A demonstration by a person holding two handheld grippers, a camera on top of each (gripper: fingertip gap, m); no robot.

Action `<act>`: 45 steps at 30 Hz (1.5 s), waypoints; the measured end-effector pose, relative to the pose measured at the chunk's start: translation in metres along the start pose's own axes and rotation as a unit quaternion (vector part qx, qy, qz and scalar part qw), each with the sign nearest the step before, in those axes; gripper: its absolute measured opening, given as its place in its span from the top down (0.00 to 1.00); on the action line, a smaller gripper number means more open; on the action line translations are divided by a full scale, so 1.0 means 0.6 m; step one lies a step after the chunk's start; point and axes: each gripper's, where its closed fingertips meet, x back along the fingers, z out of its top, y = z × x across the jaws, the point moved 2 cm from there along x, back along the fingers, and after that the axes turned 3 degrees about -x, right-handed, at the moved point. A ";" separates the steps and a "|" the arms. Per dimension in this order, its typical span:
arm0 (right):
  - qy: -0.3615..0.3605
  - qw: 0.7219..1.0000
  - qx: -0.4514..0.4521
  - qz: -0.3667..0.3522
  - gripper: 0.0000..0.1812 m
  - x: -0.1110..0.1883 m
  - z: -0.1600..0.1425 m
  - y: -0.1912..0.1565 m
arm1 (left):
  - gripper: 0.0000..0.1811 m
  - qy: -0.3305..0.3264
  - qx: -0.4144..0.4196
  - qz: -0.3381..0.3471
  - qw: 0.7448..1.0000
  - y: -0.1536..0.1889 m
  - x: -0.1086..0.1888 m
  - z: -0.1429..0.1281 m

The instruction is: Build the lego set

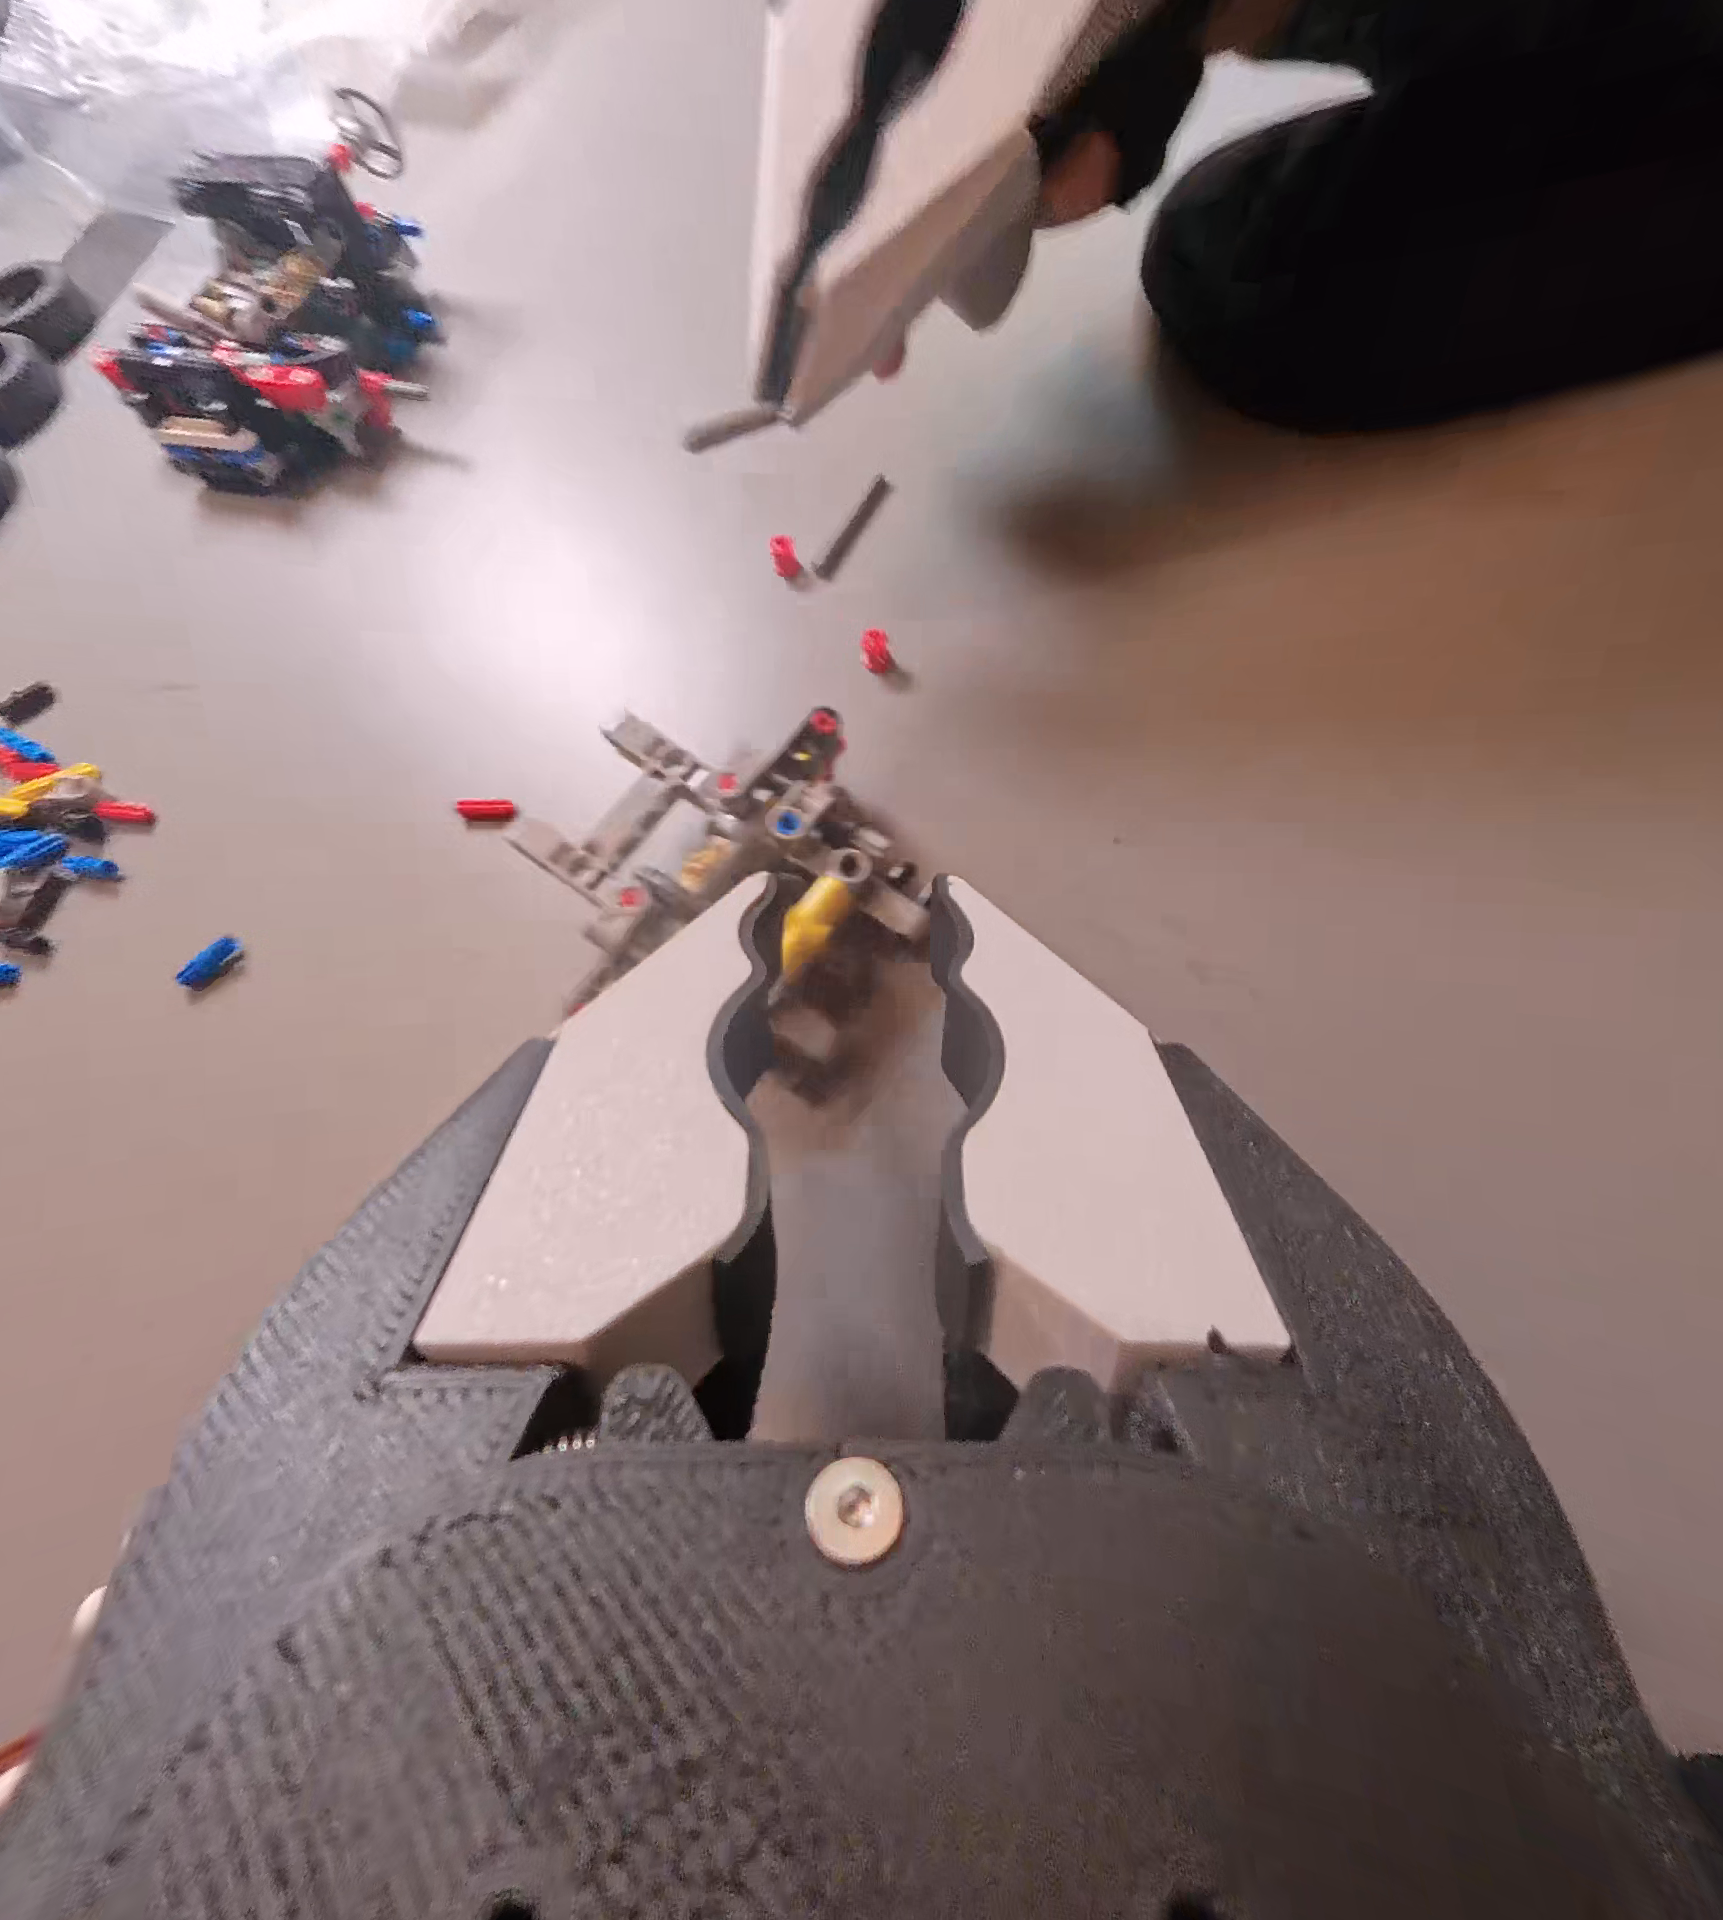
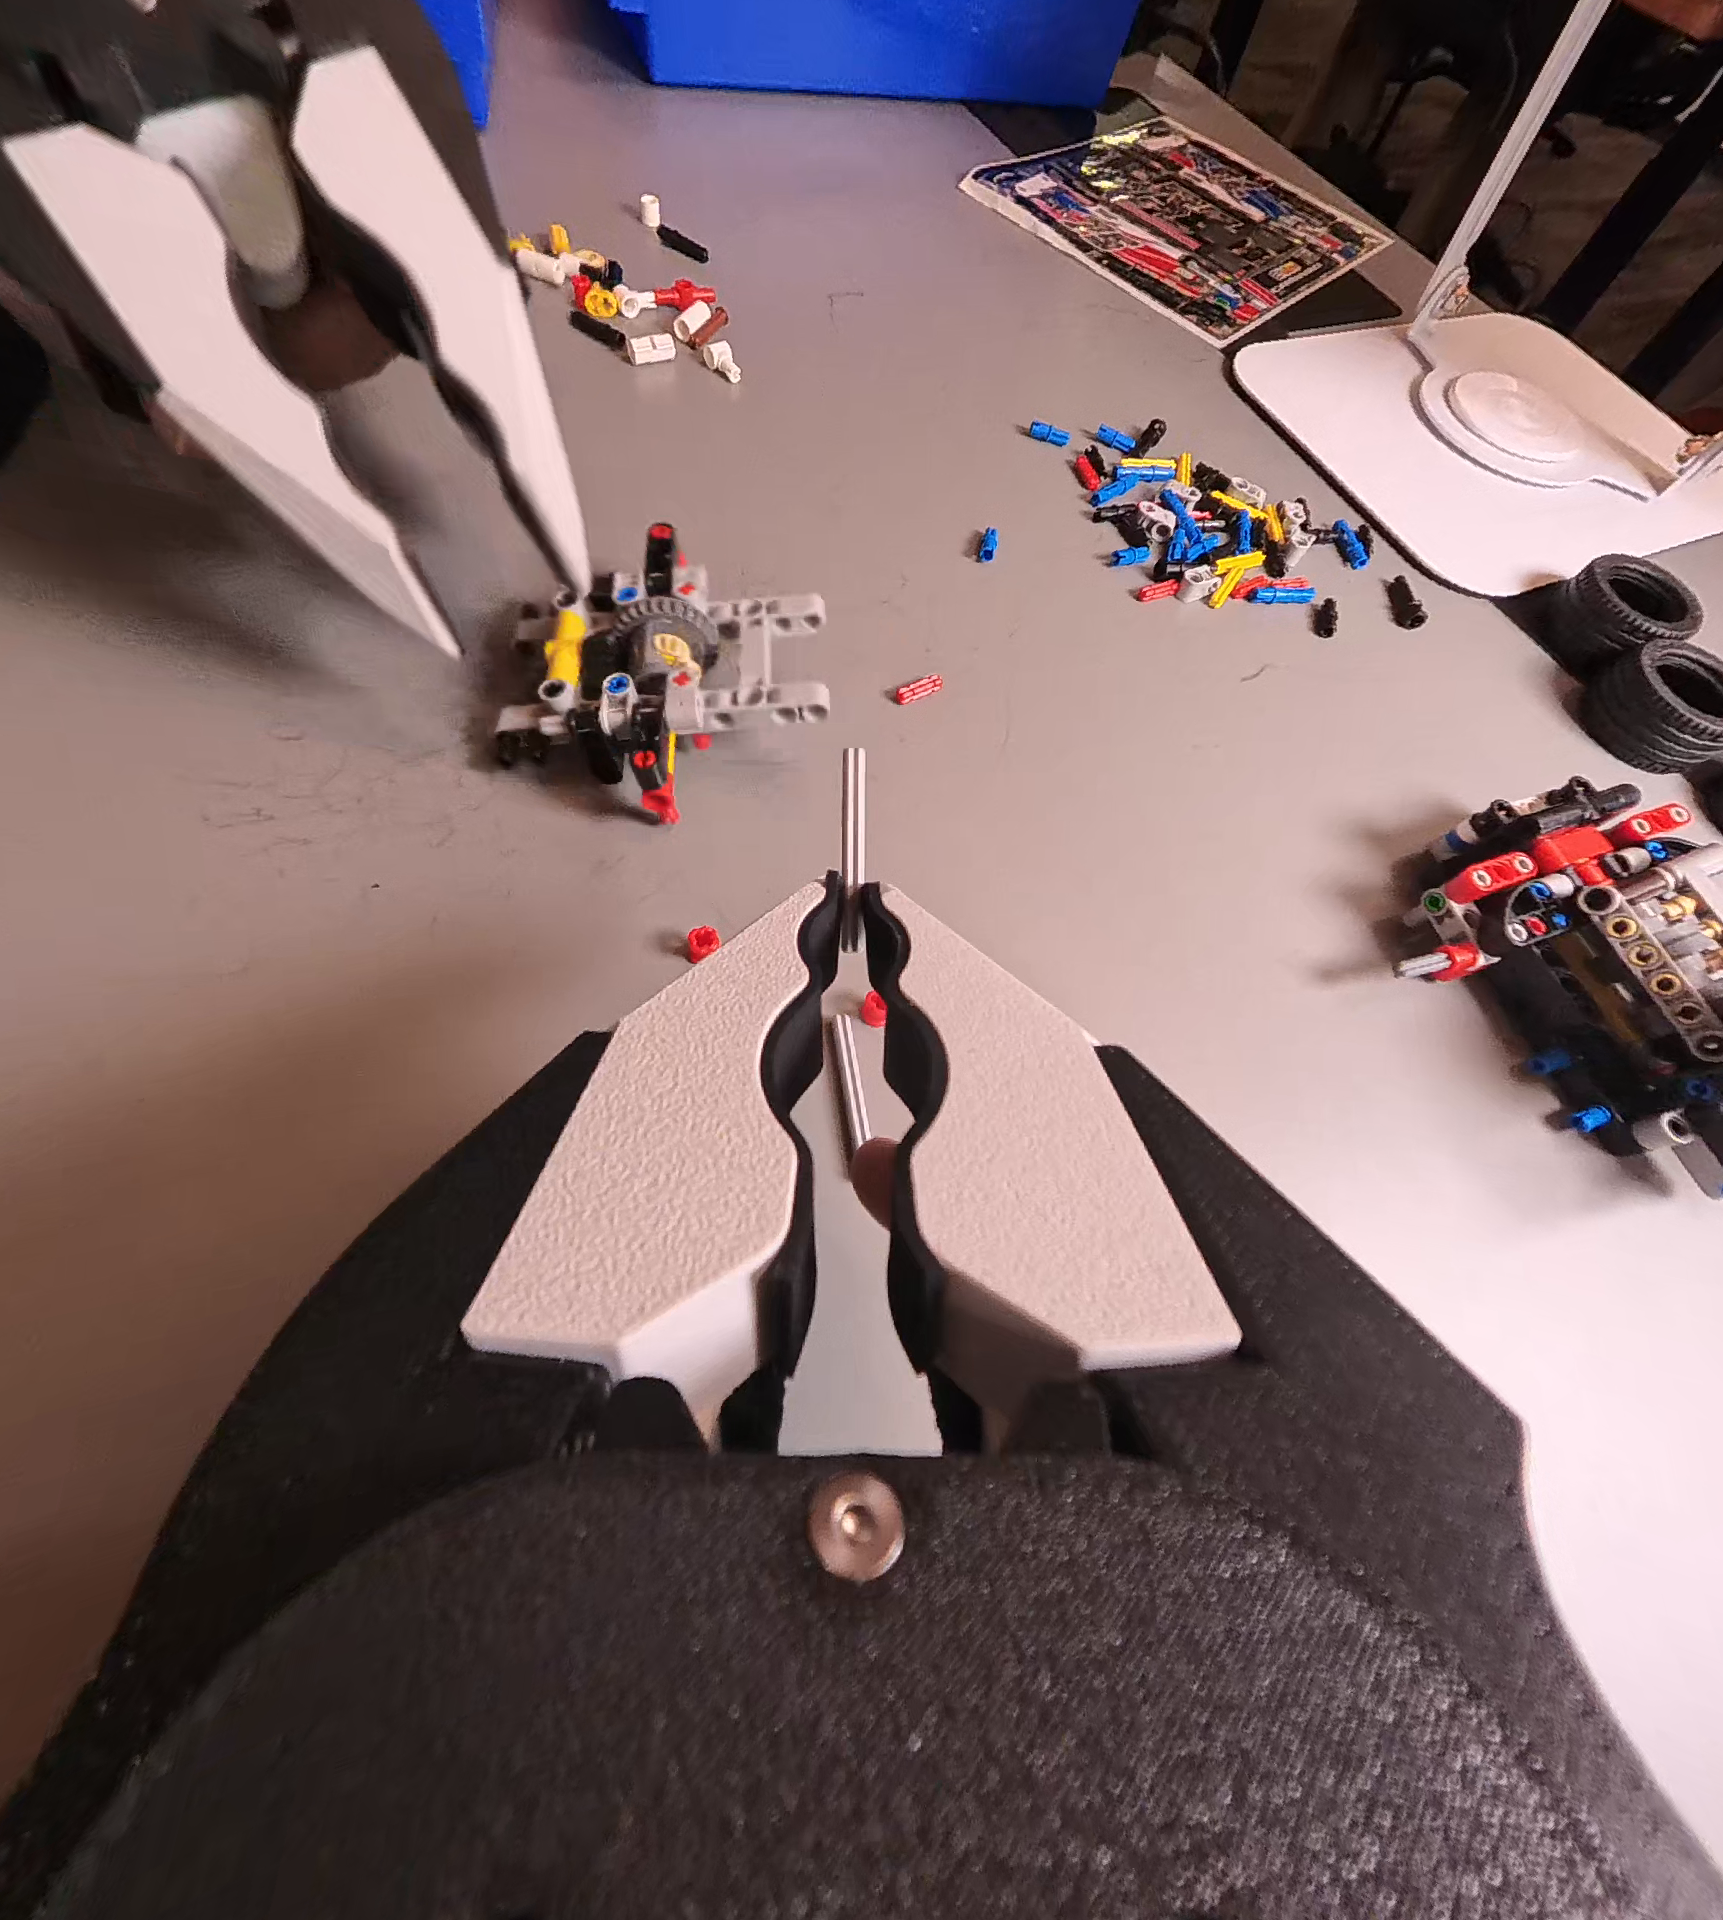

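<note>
Hand-held gripper (image 2: 853,891) around grey axle (image 2: 853,821)

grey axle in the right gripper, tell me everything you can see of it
The grey axle is a thin, straight, light grey rod that looks like smooth plastic. The right gripper is shut on its lower end, pinching it between the black fingertips, so most of its length sticks out forward past them, above the table. Only the fingertips touch it. Its free end points toward the small grey subassembly, still clear of it. In the left wrist view it shows blurred.
</note>
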 end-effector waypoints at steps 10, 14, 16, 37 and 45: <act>0.003 1.000 -0.002 -0.010 0.99 0.003 -0.002 0.009 | 0.66 -0.025 0.046 -0.016 0.999 -0.052 0.006 -0.019; 0.003 1.000 -0.003 -0.009 0.99 0.003 -0.003 0.009 | 0.64 -0.035 0.087 -0.090 0.992 -0.046 -0.003 -0.026; 0.002 1.000 -0.001 -0.007 0.99 0.002 -0.005 0.007 | 0.64 -0.030 0.117 -0.112 0.986 -0.056 -0.007 -0.027; 0.003 1.000 0.013 0.006 0.99 -0.007 -0.008 -0.007 | 0.88 -0.011 0.072 -0.005 0.997 -0.077 -0.005 -0.010; -0.001 1.000 0.014 0.009 0.98 -0.011 -0.010 -0.012 | 0.88 0.001 0.084 -0.021 0.996 -0.068 -0.002 -0.014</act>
